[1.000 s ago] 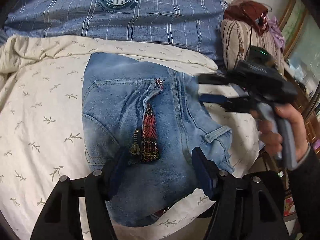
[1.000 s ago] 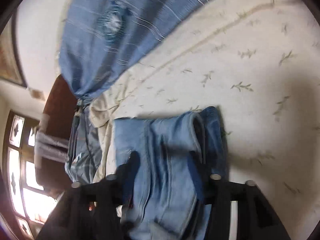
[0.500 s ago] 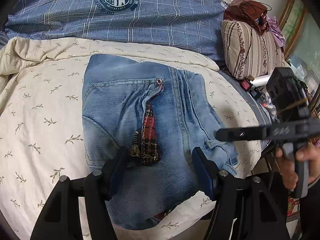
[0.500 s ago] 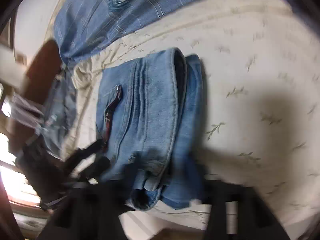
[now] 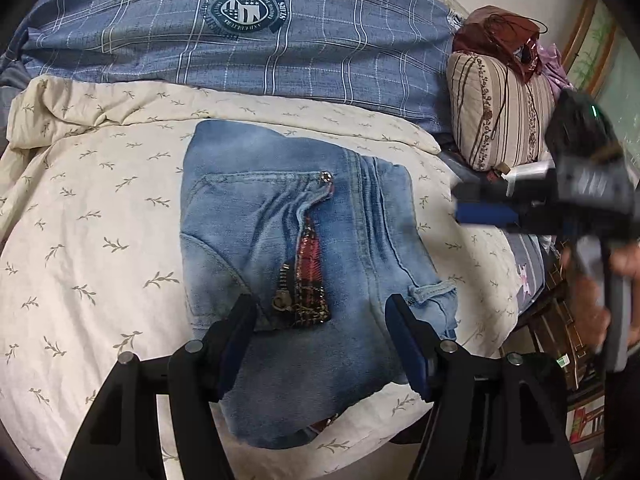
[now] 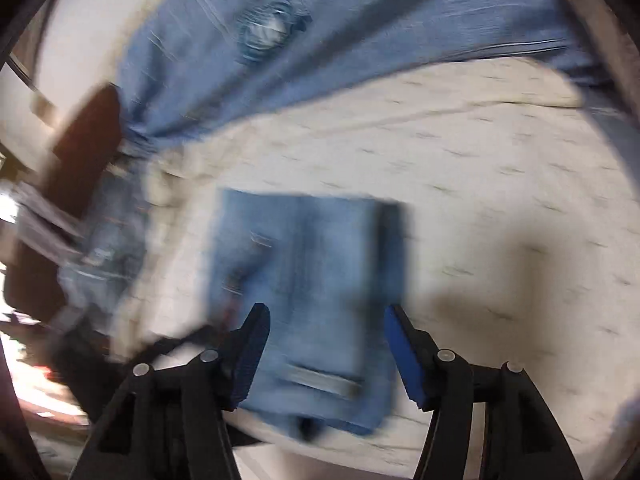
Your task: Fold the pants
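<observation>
Two gripper units (image 5: 320, 320) (image 6: 326, 320), one folded jeans (image 5: 288, 240)

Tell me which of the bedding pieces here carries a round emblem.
The blue checked quilt at the far side of the bed. The cream leaf-print cover under the jeans and the striped pillow have none.
</observation>
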Action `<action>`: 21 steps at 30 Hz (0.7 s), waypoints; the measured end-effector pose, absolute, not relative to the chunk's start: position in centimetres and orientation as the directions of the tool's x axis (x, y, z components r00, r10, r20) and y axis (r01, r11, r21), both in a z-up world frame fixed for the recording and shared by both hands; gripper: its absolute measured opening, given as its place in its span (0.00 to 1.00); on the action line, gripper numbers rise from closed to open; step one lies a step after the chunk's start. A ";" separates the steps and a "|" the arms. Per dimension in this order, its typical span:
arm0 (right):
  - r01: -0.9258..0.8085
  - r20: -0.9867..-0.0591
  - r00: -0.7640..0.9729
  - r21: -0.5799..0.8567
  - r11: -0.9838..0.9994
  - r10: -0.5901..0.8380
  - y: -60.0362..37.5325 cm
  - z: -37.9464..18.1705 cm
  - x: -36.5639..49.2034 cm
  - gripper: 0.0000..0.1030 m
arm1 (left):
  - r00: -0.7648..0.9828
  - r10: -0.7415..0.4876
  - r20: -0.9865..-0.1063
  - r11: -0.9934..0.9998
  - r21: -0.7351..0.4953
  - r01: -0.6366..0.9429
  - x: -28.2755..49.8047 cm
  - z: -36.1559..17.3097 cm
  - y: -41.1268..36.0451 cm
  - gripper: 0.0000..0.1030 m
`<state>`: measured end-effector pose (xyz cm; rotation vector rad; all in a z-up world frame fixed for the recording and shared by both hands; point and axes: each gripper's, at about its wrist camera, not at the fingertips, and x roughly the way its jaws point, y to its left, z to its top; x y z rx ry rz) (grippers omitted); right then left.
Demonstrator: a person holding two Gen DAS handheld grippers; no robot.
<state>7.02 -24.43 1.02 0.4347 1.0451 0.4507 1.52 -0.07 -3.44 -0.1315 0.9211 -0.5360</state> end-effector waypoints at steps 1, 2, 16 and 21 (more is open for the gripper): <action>-0.164 -0.676 0.414 0.602 0.781 0.609 -24.0 1.0 7.8 0.61 | 0.484 -0.491 -0.725 0.863 -0.330 0.382 1.6 -3.6 0.0 0.66; -0.166 -0.649 0.398 0.644 0.747 0.648 -23.4 0.6 8.7 0.61 | 0.482 -0.490 -0.726 0.863 -0.329 0.382 1.6 -3.6 0.0 0.66; -0.024 -0.751 0.425 0.549 0.836 0.505 -24.5 -2.5 10.4 0.73 | 0.491 -0.477 -0.729 0.867 -0.300 0.397 1.3 -3.7 -0.4 0.68; 0.046 -0.802 0.399 0.502 0.863 0.445 -26.6 -4.5 11.0 0.75 | 0.490 -0.475 -0.731 0.867 -0.295 0.401 1.3 -3.7 -0.4 0.70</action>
